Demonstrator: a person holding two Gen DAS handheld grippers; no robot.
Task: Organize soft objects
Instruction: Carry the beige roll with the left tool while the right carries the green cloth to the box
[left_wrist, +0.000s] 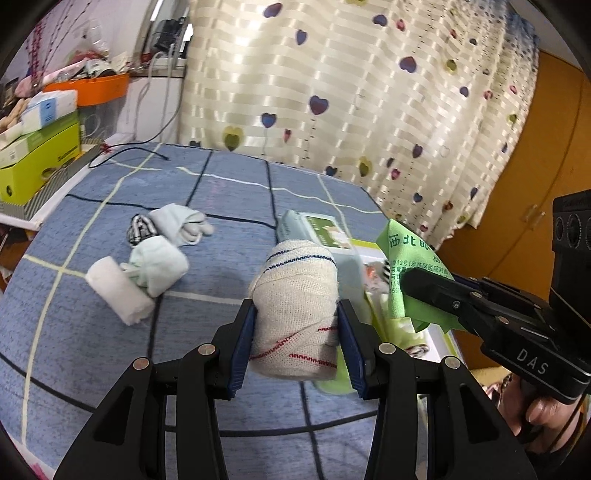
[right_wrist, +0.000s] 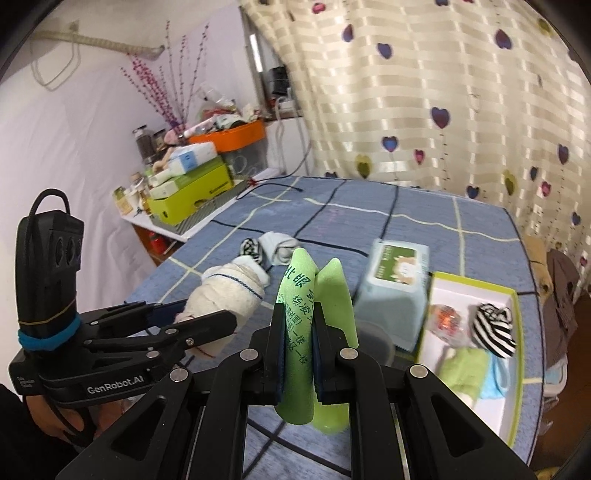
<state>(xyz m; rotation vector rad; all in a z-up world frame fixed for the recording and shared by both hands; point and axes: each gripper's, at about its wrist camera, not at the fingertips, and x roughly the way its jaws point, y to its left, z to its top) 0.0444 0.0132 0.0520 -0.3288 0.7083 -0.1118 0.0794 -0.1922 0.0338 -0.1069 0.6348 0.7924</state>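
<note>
Soft objects were partly sorted: a striped sock (right_wrist: 494, 328) and small cloths already lay in the white tray (right_wrist: 476, 288), while rolled socks (left_wrist: 155, 254) waited loose on the blue bedspread (left_wrist: 92, 350). The left gripper (left_wrist: 295, 332) clamped a bandage roll (left_wrist: 295, 302) and the right gripper (right_wrist: 298, 354) pinched a green cloth (right_wrist: 299, 332), both lifted above the bed near the tray, so several pieces apparently remained to stow.

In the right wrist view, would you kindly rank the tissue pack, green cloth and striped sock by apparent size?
1. Green cloth, though nearness to the camera inflates it.
2. Tissue pack.
3. Striped sock.
</note>
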